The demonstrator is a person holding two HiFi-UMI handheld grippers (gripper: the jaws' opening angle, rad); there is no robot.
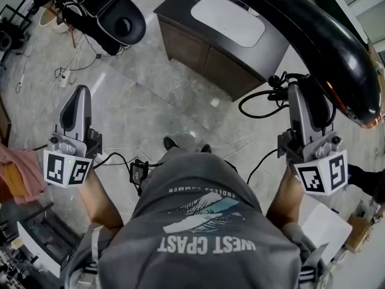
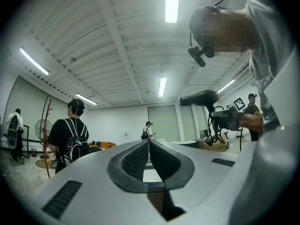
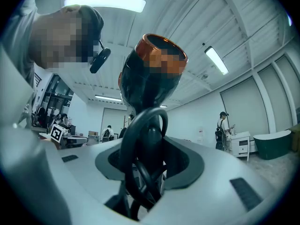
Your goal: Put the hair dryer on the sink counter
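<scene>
Black glossy hair dryer (image 1: pixel 325 41), orange-rimmed nozzle: upper right of the head view, raised in the air, handle gripped by the right claw (image 1: pixel 299 96). Black cord (image 3: pixel 124 156): looped at the handle, part of it caught between the same jaws. Left claw (image 1: pixel 77 98): left of frame, clenched on nothing, pads meeting at the tip. Sink bench (image 1: pixel 180 23), dark cabinet with white basin (image 1: pixel 228 18): top centre, on the grey stone floor (image 1: pixel 138 101); dryer not yet on it.
</scene>
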